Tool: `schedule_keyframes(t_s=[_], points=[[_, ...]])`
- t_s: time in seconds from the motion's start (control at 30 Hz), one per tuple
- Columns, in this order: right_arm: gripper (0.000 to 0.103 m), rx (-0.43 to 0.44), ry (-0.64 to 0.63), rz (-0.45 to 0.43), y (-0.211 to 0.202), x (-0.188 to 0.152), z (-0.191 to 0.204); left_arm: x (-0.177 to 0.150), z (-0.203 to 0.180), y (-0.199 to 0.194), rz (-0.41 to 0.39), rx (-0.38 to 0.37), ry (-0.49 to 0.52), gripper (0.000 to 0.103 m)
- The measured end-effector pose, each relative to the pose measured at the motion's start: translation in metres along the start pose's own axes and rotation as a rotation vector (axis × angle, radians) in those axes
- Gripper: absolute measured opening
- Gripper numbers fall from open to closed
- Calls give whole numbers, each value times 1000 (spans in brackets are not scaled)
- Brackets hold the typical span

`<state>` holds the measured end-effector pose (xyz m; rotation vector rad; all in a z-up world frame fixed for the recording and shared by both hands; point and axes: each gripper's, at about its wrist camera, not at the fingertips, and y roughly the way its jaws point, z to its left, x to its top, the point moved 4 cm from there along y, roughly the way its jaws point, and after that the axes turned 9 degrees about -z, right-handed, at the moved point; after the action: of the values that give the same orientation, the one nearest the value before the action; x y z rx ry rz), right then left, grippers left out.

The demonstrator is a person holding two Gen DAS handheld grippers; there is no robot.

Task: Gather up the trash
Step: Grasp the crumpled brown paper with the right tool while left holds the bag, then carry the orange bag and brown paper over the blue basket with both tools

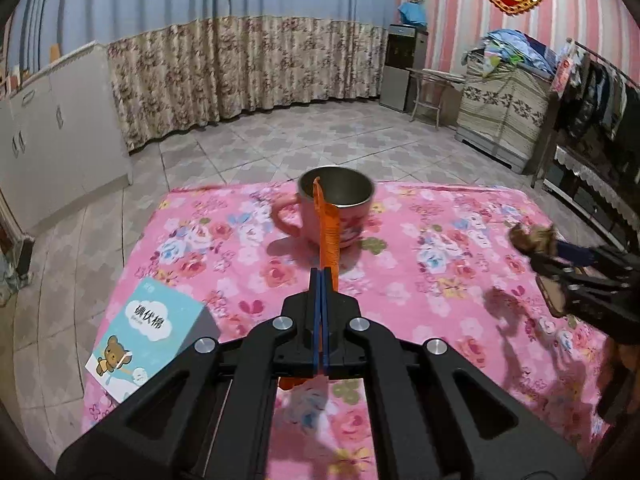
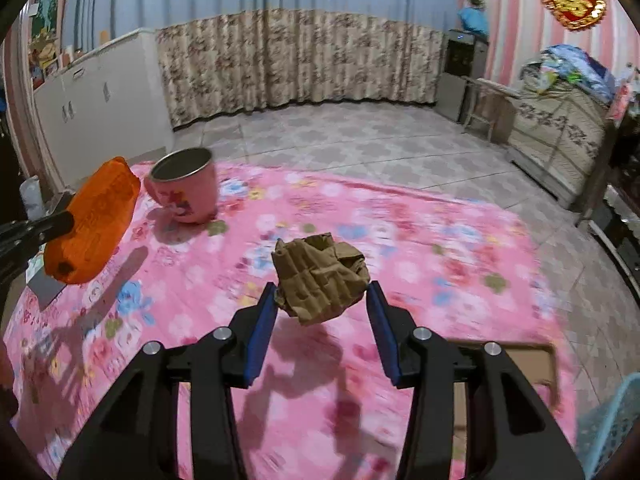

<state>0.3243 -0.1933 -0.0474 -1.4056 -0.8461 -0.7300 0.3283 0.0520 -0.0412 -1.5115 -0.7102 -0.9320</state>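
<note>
Left claw (image 1: 322, 280) is clenched on a flat orange wrapper (image 1: 327, 229), held up just in front of the pink mug (image 1: 334, 204) on the floral worktop (image 1: 440, 280). Right of the mug, right claw (image 2: 322, 300) grips a crumpled brown paper wad (image 2: 320, 276), clear of the cloth.

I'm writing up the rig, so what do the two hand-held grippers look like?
Both match: the left hand-held gripper and right hand-held gripper have matte black angular linkage arms with cut-out windows, round silver pivot bolts, and flat blue fingers. No cables, markings or sleeves show.
</note>
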Motion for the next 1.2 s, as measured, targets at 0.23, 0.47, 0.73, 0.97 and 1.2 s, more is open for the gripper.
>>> schedule_keyframes(t_s=[0.23, 0.47, 0.73, 0.97, 1.2], points=[[46, -106, 21, -52, -74, -15, -67, 10, -57, -18, -32, -28, 100, 0], [46, -245, 120, -62, -135, -51, -154, 13, -148, -41, -63, -114, 239, 0], [46, -403, 235, -52, -180, -95, -246, 17, -278, -74, -98, -341, 304, 0], [46, -504, 333, -57, -211, -123, -311, 8, -371, -87, -88, -495, 346, 0], [46, -570, 374, -56, -234, -136, -348, -15, -449, -87, -36, -622, 362, 0]])
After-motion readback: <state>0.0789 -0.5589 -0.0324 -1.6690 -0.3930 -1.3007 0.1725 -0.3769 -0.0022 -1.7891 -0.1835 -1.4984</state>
